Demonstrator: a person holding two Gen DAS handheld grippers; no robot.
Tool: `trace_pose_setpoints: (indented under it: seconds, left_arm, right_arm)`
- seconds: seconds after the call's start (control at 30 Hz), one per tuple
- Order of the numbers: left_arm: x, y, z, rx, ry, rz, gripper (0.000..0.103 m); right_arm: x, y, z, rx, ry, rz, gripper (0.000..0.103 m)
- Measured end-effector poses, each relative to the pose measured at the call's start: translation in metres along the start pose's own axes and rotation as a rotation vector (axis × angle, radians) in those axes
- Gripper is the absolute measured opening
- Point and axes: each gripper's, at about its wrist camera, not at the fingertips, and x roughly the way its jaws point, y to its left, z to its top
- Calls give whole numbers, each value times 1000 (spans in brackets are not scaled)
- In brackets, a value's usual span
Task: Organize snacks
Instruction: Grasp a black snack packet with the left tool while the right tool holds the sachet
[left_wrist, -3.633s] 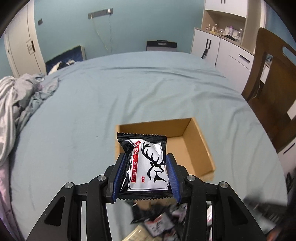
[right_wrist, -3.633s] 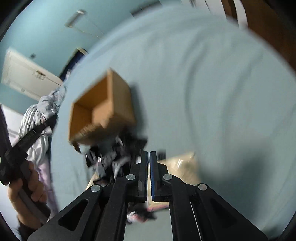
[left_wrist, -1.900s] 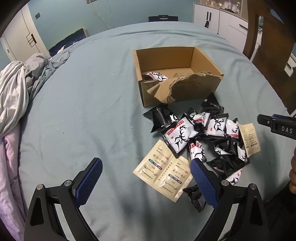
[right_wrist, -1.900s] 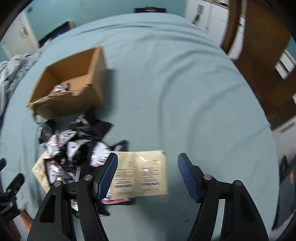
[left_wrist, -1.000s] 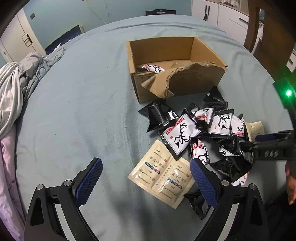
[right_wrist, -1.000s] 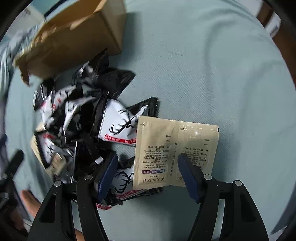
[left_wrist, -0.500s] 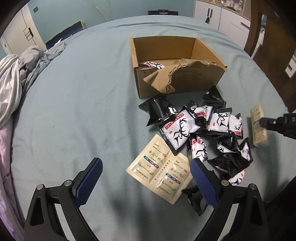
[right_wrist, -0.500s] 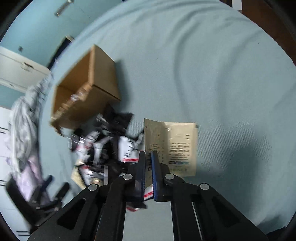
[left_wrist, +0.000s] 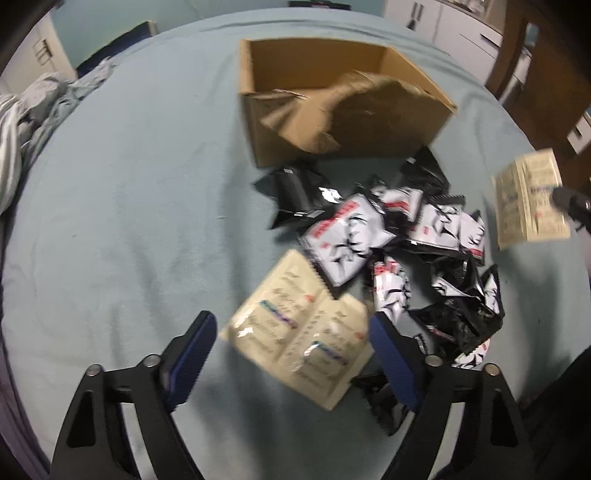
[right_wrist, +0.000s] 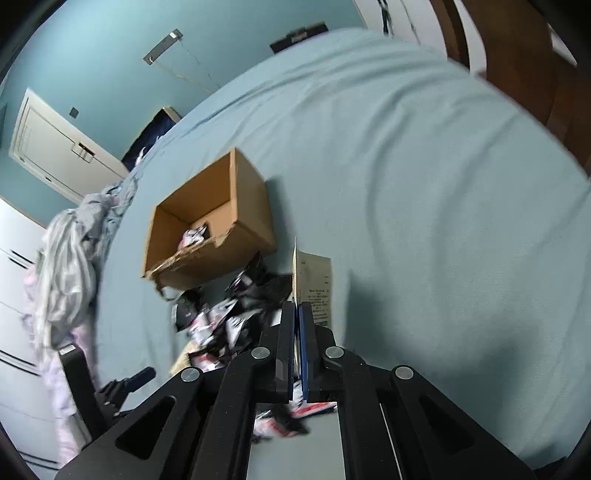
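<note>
An open cardboard box with a torn front flap stands on the blue bed; it also shows in the right wrist view with a black-and-white packet inside. A pile of black-and-white deer-print snack packets lies in front of it. My left gripper is open, low over a beige double sachet. My right gripper is shut on another beige sachet, held above the bed right of the pile; that sachet also shows in the left wrist view.
Crumpled grey bedding lies at the bed's left side. A wooden chair and white cabinets stand beyond the right edge. A white door is in the blue wall.
My right gripper closed on the beige sachet and lifted it off the bed, away from the pile. My left gripper moved lower and closer to the other beige sachet, staying open.
</note>
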Motion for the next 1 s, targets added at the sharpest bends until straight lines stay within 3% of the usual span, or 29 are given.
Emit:
trace_pose_setpoints:
  seconds: [0.23,0.57,0.7,0.83,1.0]
  left_arm:
    - [7,-31,8,63,-10,-72,84]
    - [-19,-36,9,42,-82,-61,83]
    - [-19,-37,3,64,-26,-43,83]
    - [-23,-33,-18,76,20,-70,83]
    - [-18,-52,-33,168,65,-68,84]
  right_arm:
    - [15,14,0,-46,-9,-69,0]
    - [11,14,0,-37,-10,-60,0]
    - [14,15,-1,-52,6,-50,0]
    - [17,17,0,-62,13,-39,0]
    - [20,15,1,-51,26,-31,0]
